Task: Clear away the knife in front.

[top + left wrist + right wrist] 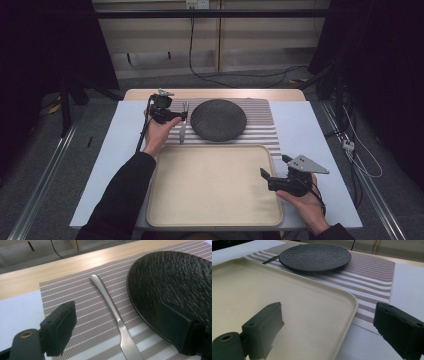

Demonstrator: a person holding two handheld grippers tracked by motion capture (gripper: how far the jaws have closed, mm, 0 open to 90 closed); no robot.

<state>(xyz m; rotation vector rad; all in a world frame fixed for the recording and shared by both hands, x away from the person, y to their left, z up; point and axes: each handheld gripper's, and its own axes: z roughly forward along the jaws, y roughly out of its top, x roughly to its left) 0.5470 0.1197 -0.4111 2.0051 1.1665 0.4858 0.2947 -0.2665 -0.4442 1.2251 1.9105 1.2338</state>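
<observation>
Beside the black plate [172, 287], left claw [125, 327] agape astride a fork [112, 312]; right claw [329, 332] agape.

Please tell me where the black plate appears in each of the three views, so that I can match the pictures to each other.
High view: the black plate lies at top centre, on the striped placemat, beyond the beige tray.
Left gripper view: it fills the right side, beside the silver utensil.
Right gripper view: it sits at top centre, beyond the tray's far rim.
Shared landmark: the striped placemat under the plate.
</observation>
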